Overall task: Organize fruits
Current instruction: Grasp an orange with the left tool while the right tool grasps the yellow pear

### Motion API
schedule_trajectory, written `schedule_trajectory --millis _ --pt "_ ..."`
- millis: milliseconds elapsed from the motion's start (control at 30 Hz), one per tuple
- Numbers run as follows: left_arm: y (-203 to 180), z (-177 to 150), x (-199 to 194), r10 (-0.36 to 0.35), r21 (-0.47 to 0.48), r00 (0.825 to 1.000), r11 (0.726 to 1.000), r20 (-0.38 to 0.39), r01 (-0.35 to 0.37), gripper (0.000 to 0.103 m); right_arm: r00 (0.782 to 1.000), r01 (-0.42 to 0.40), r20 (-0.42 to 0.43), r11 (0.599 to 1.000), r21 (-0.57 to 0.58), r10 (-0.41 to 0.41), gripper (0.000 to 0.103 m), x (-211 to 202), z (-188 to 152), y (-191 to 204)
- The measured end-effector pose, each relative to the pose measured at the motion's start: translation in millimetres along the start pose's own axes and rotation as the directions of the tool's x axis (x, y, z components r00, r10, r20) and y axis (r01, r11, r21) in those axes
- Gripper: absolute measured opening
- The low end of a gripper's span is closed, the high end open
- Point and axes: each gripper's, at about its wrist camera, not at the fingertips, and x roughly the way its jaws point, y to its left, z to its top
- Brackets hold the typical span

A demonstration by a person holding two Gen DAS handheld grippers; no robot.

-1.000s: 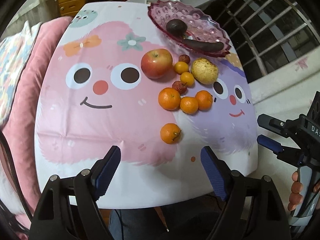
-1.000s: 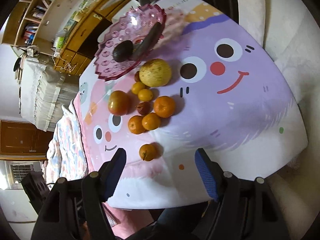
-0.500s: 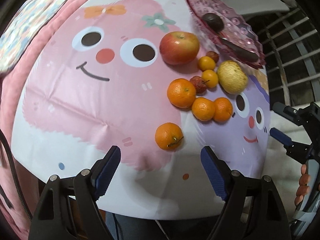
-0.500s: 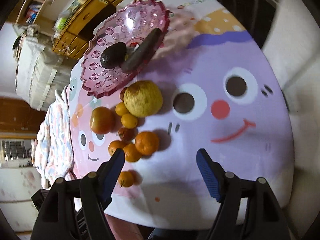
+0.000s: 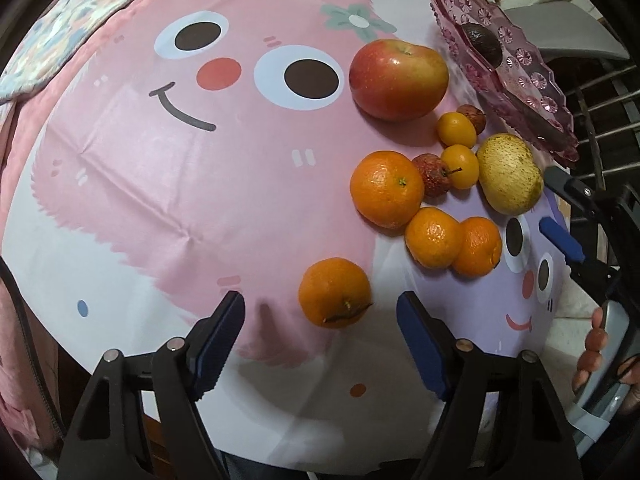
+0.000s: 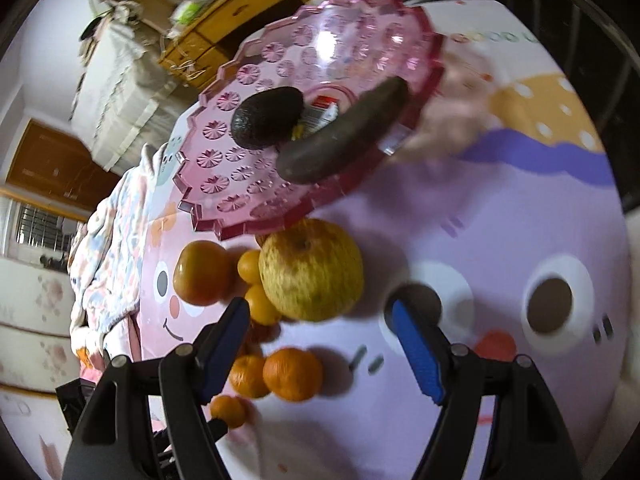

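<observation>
My left gripper [image 5: 320,320] is open, its fingers on either side of a lone orange [image 5: 335,293] near the table's front. Beyond lie a red apple [image 5: 399,78], three more oranges [image 5: 387,188], small kumquats [image 5: 460,166], lychees and a yellow pear [image 5: 510,179]. My right gripper [image 6: 320,316] is open, just in front of the pear [image 6: 311,269]. The pink plate [image 6: 280,192] holds an avocado [image 6: 267,117] and a dark long fruit [image 6: 344,136]. The right gripper also shows at the right edge of the left wrist view [image 5: 560,216].
The round table wears a cartoon cloth [image 5: 200,160] with pink and purple faces. A pink quilted bed [image 6: 104,240] lies beside it. A wooden cabinet [image 6: 224,28] stands behind the plate. A metal railing [image 5: 600,120] is at the right.
Both grippers have moved forward and lower over the table. The left now frames the lone orange; the right has closed in on the pear and plate.
</observation>
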Motion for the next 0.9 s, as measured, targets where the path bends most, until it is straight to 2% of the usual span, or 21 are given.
schedule_trajectory --millis 100,200,267,300,500,600,633,900 --pt "-4.9 1.1 4.6 -0.001 -0.008 1.000 1.000 0.000 0.001 0.067 1.000 -0.008 0.005 0.999 -0.048 0.008 0.074 9.3 5.2 4.2" --pt "-7.1 3.1 9.1 -0.006 -0.023 1.000 1.000 -0.005 0.006 0.065 1.000 -0.006 0.005 0.996 -0.089 0.007 0.074 18.4 9.4 7.5" --pt "-8.9 3.3 12.3 -0.008 -0.031 1.000 0.999 -0.008 0.007 0.055 1.000 -0.001 0.003 0.994 -0.114 0.001 0.075 24.2 11.3 9.1" --pt "-10.0 3.5 14.0 -0.007 -0.034 1.000 0.999 -0.011 0.006 0.055 1.000 0.001 0.002 0.993 -0.122 -0.001 0.074 26.7 11.9 9.4" --pt "-11.6 2.2 18.8 0.010 -0.043 1.000 0.999 -0.007 -0.010 0.048 1.000 -0.018 -0.019 0.992 -0.129 0.016 0.074 37.6 11.9 5.3" --pt "-9.8 3.2 21.0 0.020 -0.064 1.000 0.998 -0.006 -0.020 0.039 0.999 -0.024 -0.025 0.990 -0.138 0.020 0.074 40.8 12.6 5.1" --pt "-9.1 2.9 20.8 0.016 -0.071 1.000 0.997 -0.004 -0.016 0.039 0.999 -0.028 -0.024 0.989 -0.143 0.025 0.071 40.8 12.5 5.2" --pt "-9.7 -0.7 16.1 0.011 -0.056 1.000 0.998 -0.005 -0.012 0.037 0.999 -0.029 -0.047 0.988 -0.154 0.022 0.070 39.9 12.7 7.7"
